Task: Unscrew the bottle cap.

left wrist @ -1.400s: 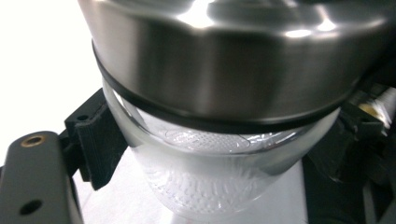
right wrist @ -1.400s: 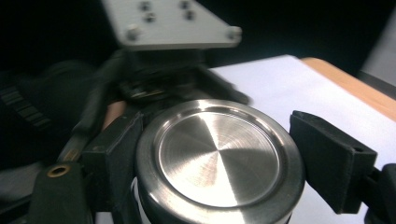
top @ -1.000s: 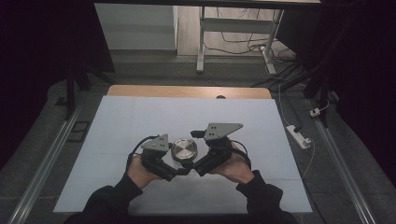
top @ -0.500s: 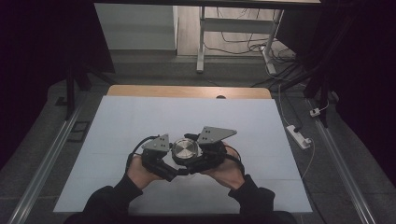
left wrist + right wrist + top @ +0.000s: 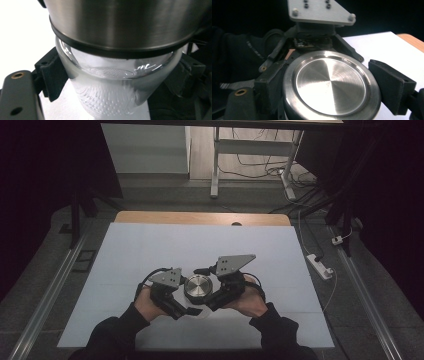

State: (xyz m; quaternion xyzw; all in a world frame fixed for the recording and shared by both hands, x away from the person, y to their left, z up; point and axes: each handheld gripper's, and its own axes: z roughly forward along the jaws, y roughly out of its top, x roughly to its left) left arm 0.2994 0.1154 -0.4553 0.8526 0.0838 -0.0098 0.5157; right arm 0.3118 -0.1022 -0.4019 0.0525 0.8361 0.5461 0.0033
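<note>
A glass jar [image 5: 110,95] with a dimpled base stands on the white table top, capped by a brushed steel lid [image 5: 198,287]. My left gripper [image 5: 117,77] is shut on the glass body just under the lid [image 5: 120,22], a pad against each side. From the right, my right gripper [image 5: 332,87] has the lid [image 5: 329,82] between its pads. Its jaws have just been closing on the lid and have eased slightly; both pads still touch its rim. In the high view the left gripper [image 5: 190,306] and right gripper [image 5: 207,287] flank the jar.
The white mat [image 5: 150,250] covers a wooden table whose far edge [image 5: 200,218] shows. A white power strip [image 5: 320,265] and cables lie on the floor to the right. Metal rails run along both sides, and table legs stand beyond.
The right gripper's jaws have closed onto the steel lid and the right hand has shifted slightly toward the jar. The left gripper has kept still on the glass.
</note>
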